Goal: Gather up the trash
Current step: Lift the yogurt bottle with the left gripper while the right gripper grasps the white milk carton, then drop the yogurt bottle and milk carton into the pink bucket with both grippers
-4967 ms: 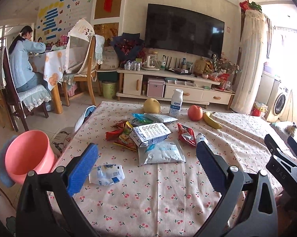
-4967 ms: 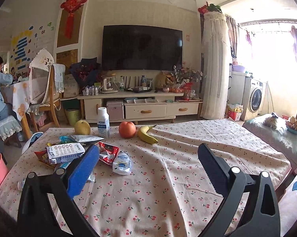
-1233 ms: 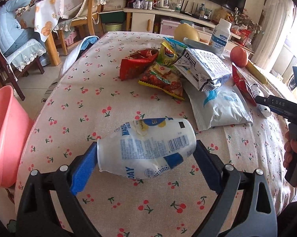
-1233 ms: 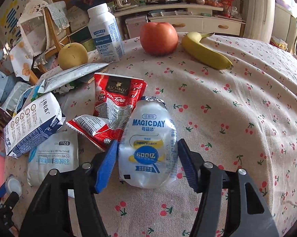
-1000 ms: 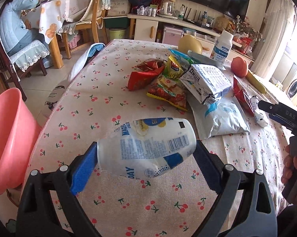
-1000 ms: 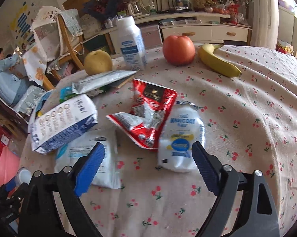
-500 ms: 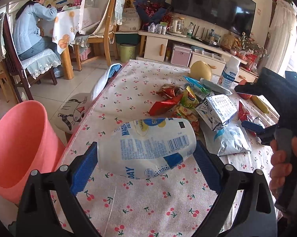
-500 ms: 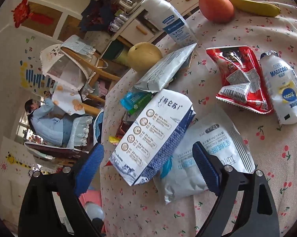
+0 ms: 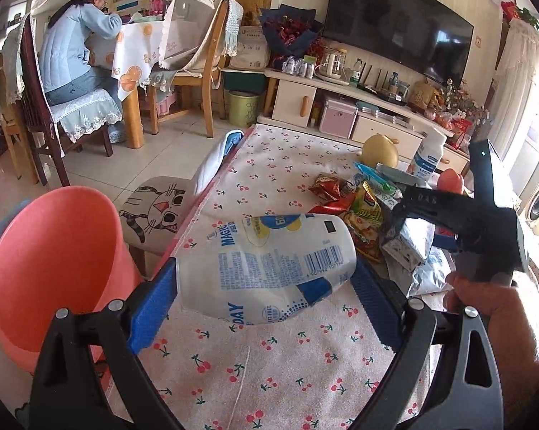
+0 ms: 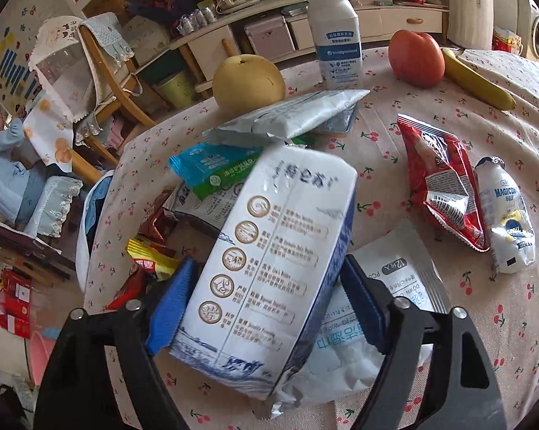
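1. The left gripper (image 9: 265, 283) still clamps the crushed white drink bottle (image 9: 269, 268) crosswise between its blue pads, spread wide to the bottle's length. The bottle is lifted off the cherry-print tablecloth (image 9: 269, 365); five seconds ago it lay on the cloth ahead of the empty jaws.
2. Compared with half a second ago, the left wrist view shows more floor, and the pink bin (image 9: 54, 268) stands at the left below the table edge, beside the held bottle.
3. The right gripper (image 10: 265, 304) has just been closing its jaws, and the blue-and-white milk carton (image 10: 269, 268) now sits between its pads, which touch the carton's two sides. Half a second ago the carton lay ahead of wider jaws.
4. The carton lies over a white wipes pouch (image 10: 395, 286). A second crushed bottle (image 10: 509, 215) and a red wrapper (image 10: 441, 182) remain on the cloth to the right.
5. In the left wrist view a hand (image 9: 491, 308) grips the right gripper's handle over the litter pile.
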A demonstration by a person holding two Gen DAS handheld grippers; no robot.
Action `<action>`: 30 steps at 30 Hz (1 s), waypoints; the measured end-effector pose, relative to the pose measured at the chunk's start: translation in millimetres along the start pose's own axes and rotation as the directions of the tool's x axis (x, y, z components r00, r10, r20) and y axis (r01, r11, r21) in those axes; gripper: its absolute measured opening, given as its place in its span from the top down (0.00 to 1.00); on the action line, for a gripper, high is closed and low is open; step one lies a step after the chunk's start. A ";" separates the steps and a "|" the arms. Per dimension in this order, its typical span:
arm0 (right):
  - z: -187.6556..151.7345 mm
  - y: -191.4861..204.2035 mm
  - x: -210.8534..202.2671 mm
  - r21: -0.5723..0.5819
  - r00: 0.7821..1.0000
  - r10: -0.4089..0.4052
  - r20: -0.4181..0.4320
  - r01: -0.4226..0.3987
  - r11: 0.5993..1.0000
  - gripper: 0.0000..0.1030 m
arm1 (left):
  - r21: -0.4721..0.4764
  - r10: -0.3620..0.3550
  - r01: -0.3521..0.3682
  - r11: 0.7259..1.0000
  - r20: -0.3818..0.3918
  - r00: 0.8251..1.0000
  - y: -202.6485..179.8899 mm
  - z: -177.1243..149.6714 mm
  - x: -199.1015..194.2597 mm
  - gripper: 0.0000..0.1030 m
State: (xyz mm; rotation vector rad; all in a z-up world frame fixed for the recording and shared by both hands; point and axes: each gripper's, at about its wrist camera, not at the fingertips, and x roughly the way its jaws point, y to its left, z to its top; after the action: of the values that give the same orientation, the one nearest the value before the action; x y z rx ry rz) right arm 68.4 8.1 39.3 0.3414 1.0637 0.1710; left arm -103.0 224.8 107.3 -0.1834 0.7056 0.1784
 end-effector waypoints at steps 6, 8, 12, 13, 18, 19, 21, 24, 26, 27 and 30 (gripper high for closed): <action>-13.0 -7.3 -22.3 -0.059 0.999 0.007 0.049 -0.005 0.998 0.34 | -0.055 -0.015 0.015 0.998 0.013 1.000 16.0 6.2 -4.7 0.09; -16.8 -7.3 -31.4 -0.082 0.997 0.013 0.073 -0.007 0.997 0.34 | -0.068 -0.016 0.017 0.998 0.019 1.000 20.7 8.1 -6.8 0.09; -28.2 -3.0 -53.3 -0.111 0.991 0.065 0.114 -0.053 0.992 0.34 | -0.093 -0.020 0.023 0.995 0.033 0.999 30.6 10.3 -12.8 0.09; -31.5 -0.5 -60.4 -0.125 0.989 0.079 0.127 -0.063 0.990 0.34 | -0.100 -0.019 0.023 0.995 0.036 0.999 33.6 10.7 -14.0 0.09; -40.0 22.3 -92.0 -0.171 0.971 0.186 0.148 -0.160 0.972 0.34 | -0.134 -0.020 0.026 0.991 0.049 0.999 46.0 13.4 -19.7 0.09; -40.9 29.3 -98.2 -0.177 0.966 0.213 0.149 -0.186 0.966 0.34 | -0.142 -0.018 0.025 0.990 0.056 0.998 49.2 14.4 -21.6 0.09; -40.4 47.5 -108.9 -0.192 0.947 0.288 0.141 -0.259 0.947 0.34 | -0.160 -0.007 0.019 0.987 0.071 0.997 57.1 17.1 -26.3 0.09; -43.6 84.6 -120.4 -0.222 0.909 0.406 0.096 -0.378 0.899 0.34 | -0.204 0.036 -0.014 0.979 0.105 0.994 77.2 22.1 -37.2 0.09; -48.5 115.4 -122.7 -0.248 0.878 0.477 0.048 -0.452 0.857 0.34 | -0.251 0.079 -0.044 0.967 0.132 0.988 97.4 25.9 -45.0 0.09; -52.2 131.3 -122.6 -0.258 0.862 0.507 0.021 -0.485 0.836 0.34 | -0.278 0.117 -0.075 0.958 0.140 0.983 108.8 27.3 -48.3 0.09; -70.1 183.6 -115.6 -0.295 0.820 0.566 -0.083 -0.563 0.772 0.34 | -0.363 0.251 -0.197 0.911 0.108 0.962 144.9 29.2 -49.3 0.09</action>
State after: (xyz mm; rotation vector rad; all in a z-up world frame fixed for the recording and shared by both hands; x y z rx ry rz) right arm -43.6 158.4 169.0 0.3708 0.8780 0.8732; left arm -153.9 366.9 146.1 -0.4256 0.5356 0.5362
